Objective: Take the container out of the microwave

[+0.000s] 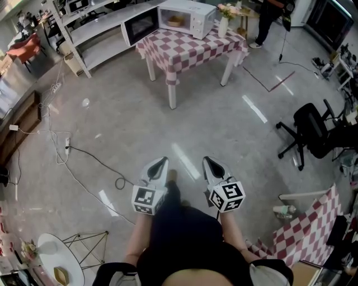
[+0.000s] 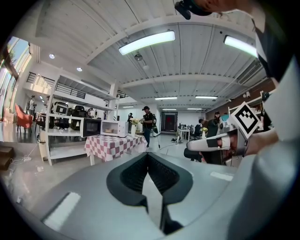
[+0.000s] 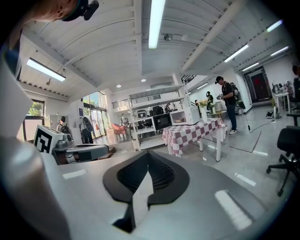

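1. Gripper state: the left gripper (image 1: 161,163) and the right gripper (image 1: 207,162) sit side by side at lower centre of the head view. Both pairs of jaws are closed tip to tip with nothing between them.
2. Target location: the container (image 1: 175,21), a small yellowish item, sits inside the white microwave (image 1: 187,17) at top centre. The microwave door (image 1: 140,25) appears to be swung open to the left. Both grippers are well apart from the microwave.
3. Step in hand (judged): approach. Walk up to the table (image 1: 190,47), keeping both grippers level.
4. Open the jaws of one gripper before it enters the cavity. Close on the container rim or wall and withdraw straight out, clear of the door.
5. Obstruction: a vase of flowers (image 1: 224,22) stands just beside the microwave on its right. Keep the gripper clear of it.
6. Surface: the table carries a red-and-white checked cloth. Do not drag the container on it.
7. Room: the glossy grey floor (image 1: 140,128) carries a loose cable (image 1: 89,159) at left. An office chair (image 1: 313,131) stands at right. A person (image 1: 268,17) stands beyond the table.
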Action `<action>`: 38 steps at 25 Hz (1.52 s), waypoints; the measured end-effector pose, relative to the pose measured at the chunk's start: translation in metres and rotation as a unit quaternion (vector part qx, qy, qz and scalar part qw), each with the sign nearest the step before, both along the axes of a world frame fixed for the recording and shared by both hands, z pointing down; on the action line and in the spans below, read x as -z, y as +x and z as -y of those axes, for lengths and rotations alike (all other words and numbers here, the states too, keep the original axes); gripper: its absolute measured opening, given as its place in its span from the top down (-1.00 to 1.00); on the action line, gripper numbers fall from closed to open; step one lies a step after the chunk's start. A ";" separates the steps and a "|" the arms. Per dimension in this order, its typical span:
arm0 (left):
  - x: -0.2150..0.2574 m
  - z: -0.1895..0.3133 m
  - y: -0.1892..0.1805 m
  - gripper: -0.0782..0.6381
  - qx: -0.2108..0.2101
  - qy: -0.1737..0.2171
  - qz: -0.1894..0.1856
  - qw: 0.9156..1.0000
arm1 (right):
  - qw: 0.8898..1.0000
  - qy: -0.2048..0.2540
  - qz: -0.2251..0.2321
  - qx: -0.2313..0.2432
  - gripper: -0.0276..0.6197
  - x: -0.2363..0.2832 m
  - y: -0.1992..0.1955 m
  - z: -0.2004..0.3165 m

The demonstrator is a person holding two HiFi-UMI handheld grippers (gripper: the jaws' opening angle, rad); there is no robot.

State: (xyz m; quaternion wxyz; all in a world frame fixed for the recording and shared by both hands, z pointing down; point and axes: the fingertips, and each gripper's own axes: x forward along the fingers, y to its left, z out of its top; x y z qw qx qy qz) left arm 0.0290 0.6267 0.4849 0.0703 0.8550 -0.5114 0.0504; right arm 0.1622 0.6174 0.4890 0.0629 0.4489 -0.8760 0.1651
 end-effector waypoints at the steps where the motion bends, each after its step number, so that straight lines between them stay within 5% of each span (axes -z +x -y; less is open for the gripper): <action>1: 0.001 0.004 -0.002 0.76 0.000 0.000 0.000 1.000 | 1.000 0.000 0.002 -0.001 0.91 0.001 -0.001 0.004; 38: 0.015 0.181 -0.058 0.76 0.015 0.008 -0.017 1.000 | 1.000 -0.015 0.021 -0.003 0.91 0.007 -0.051 0.178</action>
